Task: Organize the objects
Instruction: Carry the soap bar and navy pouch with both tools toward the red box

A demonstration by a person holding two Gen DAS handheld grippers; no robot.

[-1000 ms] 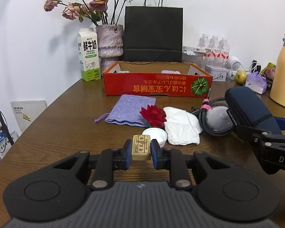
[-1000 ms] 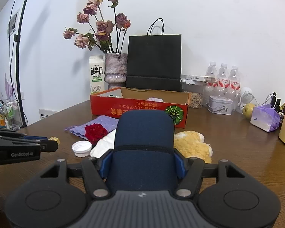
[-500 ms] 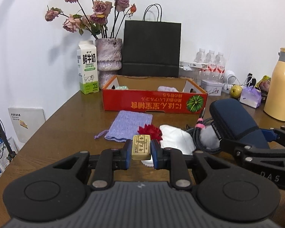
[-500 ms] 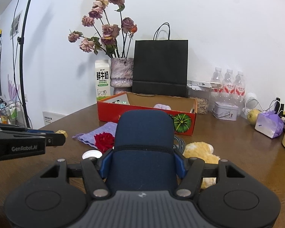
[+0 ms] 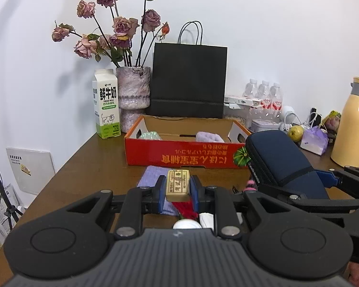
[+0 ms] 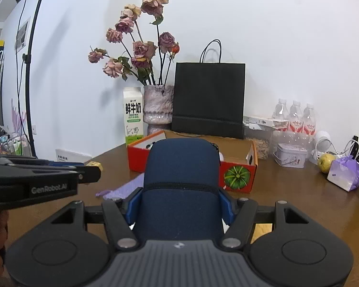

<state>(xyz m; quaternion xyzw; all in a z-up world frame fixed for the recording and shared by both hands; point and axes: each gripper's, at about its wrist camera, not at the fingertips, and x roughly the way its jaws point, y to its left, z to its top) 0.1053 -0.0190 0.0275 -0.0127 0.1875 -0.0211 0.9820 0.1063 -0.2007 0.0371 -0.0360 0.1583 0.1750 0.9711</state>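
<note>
L gripper [image 5: 178,190]: fingers nearly closed, clamped on a small tan rectangular block w/ printed label [image 5: 177,185], held clear of the counter. R gripper [image 6: 180,206]: fingers abt half open, pressed on both sides of a dark navy zippered fabric case [image 6: 182,181], also lifted. Step in hand, by my read: carry both to the red cardboard box w/ pumpkin print [image 5: 186,159]. To do it well: keep both loads above the box's near wall, bring them in over the rim, let go low inside; case is bulky, so give it the open middle, block beside it. Box already has a pale green bundle and a lilac soft item. Below the L gripper on the brown wooden counter [image 5: 95,165]: white cap, red fabric flower, lilac knit pouch. Further back: milk carton, vase of dried roses, black paper bag, water bottles, white wall.
</note>
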